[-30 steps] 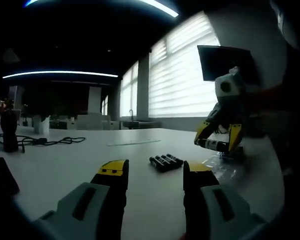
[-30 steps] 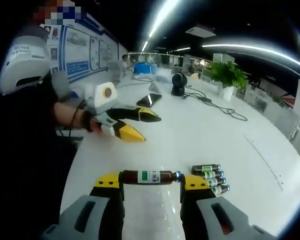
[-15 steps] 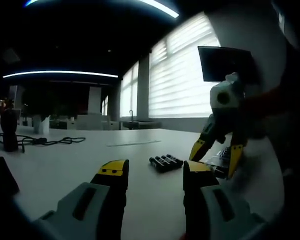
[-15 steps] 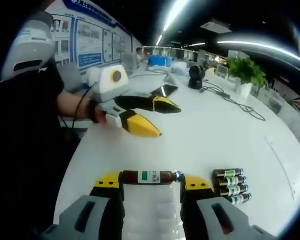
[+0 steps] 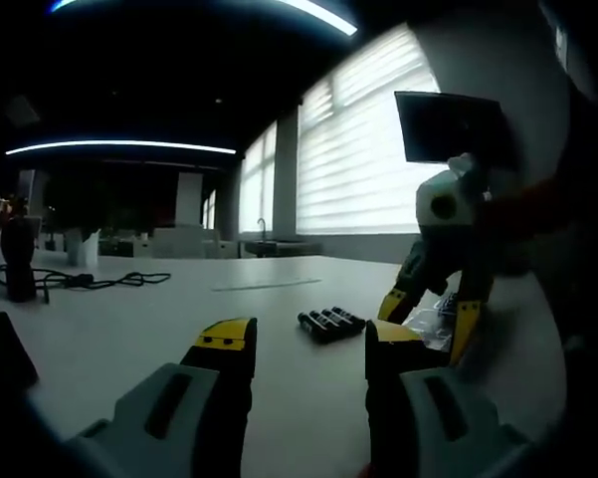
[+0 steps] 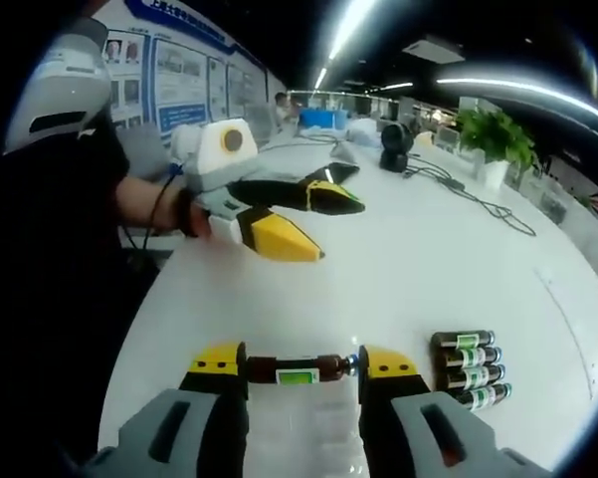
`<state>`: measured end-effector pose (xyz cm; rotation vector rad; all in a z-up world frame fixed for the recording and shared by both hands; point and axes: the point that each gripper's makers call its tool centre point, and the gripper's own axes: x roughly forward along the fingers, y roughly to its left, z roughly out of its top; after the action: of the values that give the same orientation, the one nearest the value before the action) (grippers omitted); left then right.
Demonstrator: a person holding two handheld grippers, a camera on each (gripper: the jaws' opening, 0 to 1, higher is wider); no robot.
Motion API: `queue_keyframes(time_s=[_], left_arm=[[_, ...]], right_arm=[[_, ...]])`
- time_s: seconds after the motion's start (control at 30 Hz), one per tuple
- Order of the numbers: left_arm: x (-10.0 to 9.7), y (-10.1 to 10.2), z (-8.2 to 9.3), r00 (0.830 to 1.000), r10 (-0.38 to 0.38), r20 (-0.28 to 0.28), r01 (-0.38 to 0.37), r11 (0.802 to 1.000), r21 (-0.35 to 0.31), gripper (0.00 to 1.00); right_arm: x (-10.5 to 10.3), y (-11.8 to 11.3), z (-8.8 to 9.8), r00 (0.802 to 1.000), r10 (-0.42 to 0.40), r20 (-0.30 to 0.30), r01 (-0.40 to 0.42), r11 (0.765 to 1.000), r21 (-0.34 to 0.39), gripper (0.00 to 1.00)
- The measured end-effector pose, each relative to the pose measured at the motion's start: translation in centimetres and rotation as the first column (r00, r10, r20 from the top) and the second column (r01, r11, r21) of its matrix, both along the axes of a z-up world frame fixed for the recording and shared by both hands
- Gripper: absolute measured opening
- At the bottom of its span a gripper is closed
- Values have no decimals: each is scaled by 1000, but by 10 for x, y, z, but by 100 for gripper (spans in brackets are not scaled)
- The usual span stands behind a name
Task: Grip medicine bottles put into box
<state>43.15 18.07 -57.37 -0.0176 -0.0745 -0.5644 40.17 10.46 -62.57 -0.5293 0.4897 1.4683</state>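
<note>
One medicine bottle (image 6: 297,369) spans the right claw (image 6: 300,363), gripped end to end, long axis crosswise | four bottles (image 6: 470,368) lie just right on the surface (image 6: 408,269) | left claw (image 5: 303,344) open, empty, farther off.

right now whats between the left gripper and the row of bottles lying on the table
Nothing but bare white table. In the right gripper view, the left gripper hangs over the table, apart from the row of bottles; that stretch is bare.

The left gripper view looks low across the table (image 5: 129,329), its own jaws at the bottom. The right gripper view looks down more steeply. Both share the row of bottles (image 5: 330,323) beyond their jaws.
</note>
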Motion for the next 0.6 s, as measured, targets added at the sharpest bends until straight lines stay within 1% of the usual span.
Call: queue_keyframes(time_s=[0.07, 0.23, 0.27, 0.3, 0.33, 0.4, 0.43, 0.6], left_arm=[[0, 0, 0, 1000, -1, 0, 1, 1000, 0, 36], [1, 1, 0, 1000, 1, 0, -1, 1000, 0, 36], [0, 0, 0, 1000, 0, 0, 0, 1000, 1, 36], [0, 0, 0, 1000, 0, 0, 0, 1000, 2, 36], [0, 0, -1, 1000, 0, 0, 0, 1000, 3, 36], [0, 0, -1, 1000, -2, 0, 2, 1000, 5, 36], [0, 0, -1, 1000, -2, -1, 2, 1000, 6, 36], [0, 0, -1, 1000, -2, -1, 2, 1000, 8, 36]], right_arm=[[0, 0, 3, 1000, -11, 2, 11, 1000, 16, 33], [3, -1, 20, 999, -47, 5, 47, 995, 88, 32], [4, -1, 25, 998, -63, -2, 63, 991, 116, 30], [7, -4, 29, 996, -88, -15, 89, 985, 146, 27], [8, -7, 30, 996, -92, -6, 92, 984, 156, 24], [11, -12, 30, 994, -111, -3, 109, 980, 169, 21], [11, -16, 28, 993, -120, -12, 120, 978, 170, 21], [7, -24, 17, 990, -139, -20, 141, 978, 157, 19]])
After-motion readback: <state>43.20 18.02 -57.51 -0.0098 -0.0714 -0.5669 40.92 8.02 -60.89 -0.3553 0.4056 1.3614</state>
